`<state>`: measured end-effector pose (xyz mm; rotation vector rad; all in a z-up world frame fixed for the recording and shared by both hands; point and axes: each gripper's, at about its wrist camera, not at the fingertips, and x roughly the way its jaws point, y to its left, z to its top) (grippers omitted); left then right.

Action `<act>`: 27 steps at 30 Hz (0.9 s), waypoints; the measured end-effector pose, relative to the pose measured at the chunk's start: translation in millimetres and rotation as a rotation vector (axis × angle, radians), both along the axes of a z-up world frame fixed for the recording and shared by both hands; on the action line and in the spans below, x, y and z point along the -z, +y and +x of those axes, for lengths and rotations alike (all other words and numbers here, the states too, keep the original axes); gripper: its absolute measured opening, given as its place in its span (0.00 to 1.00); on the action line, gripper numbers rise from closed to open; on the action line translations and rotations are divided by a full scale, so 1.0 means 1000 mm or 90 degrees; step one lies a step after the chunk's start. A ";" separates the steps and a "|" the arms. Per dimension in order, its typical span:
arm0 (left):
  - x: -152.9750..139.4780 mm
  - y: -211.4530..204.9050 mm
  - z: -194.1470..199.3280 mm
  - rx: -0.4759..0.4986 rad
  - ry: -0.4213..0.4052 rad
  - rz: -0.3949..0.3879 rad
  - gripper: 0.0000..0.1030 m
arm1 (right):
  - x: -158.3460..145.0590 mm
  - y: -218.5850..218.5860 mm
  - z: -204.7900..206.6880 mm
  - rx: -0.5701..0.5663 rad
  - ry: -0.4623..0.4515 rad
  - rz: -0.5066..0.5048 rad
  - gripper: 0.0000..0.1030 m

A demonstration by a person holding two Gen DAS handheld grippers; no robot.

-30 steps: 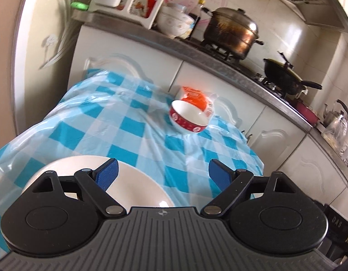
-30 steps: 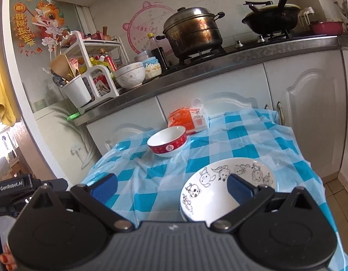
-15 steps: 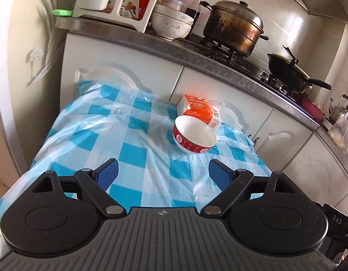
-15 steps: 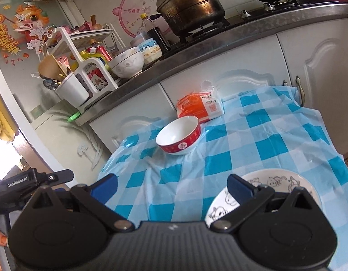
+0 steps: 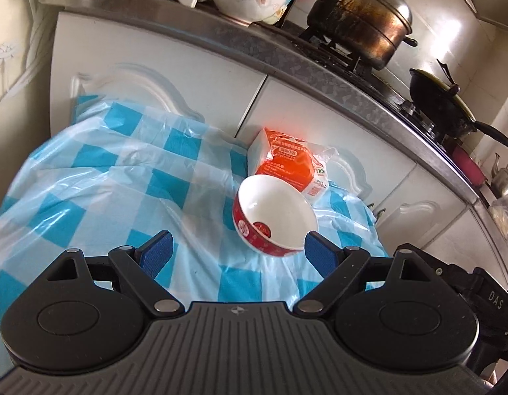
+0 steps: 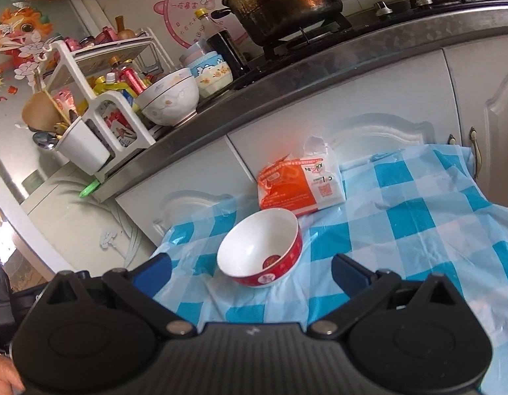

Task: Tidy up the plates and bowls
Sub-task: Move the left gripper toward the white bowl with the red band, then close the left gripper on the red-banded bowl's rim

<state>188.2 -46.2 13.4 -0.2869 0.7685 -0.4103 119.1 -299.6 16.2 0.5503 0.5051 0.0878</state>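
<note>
Bowl (image 5: 274,220), red outside and glossy white inside, sits upright on the worktop (image 5: 99,177), which is draped in a crinkled blue-and-white checked plastic cloth. Behind the worktop runs a row of white panelled cabinet doors (image 6: 379,98) under a speckled grey counter (image 5: 320,69). On that counter stand a tarnished lidded metal pot (image 5: 359,23), a black wok (image 5: 441,105), a white plastic rack (image 6: 99,121) crowded with bottles and utensils, and floral china bowls (image 6: 170,100). An orange-and-white soft packet (image 5: 288,166) lies just behind the red bowl, touching or nearly touching it. Left tongs (image 5: 237,251) are spread wide, blue ribbed pads either side of the bowl's near rim, not touching it. Right tongs (image 6: 252,271) are likewise wide apart and empty, with the bowl between and beyond them.
</note>
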 end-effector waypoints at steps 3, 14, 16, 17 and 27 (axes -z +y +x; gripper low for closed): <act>0.009 -0.012 0.018 -0.007 0.005 0.010 1.00 | 0.008 -0.010 0.021 0.002 0.012 0.028 0.99; 0.042 -0.041 0.060 -0.007 0.030 0.029 1.00 | 0.050 -0.019 0.089 -0.029 0.096 0.128 0.81; 0.045 -0.045 0.065 -0.002 0.037 0.037 0.99 | 0.052 -0.025 0.095 -0.026 0.099 0.153 0.80; 0.047 -0.046 0.068 0.001 0.038 0.041 0.99 | 0.052 -0.027 0.098 -0.021 0.105 0.157 0.80; 0.070 -0.054 0.084 0.016 0.082 0.044 0.51 | 0.066 -0.027 0.120 -0.027 0.144 0.195 0.71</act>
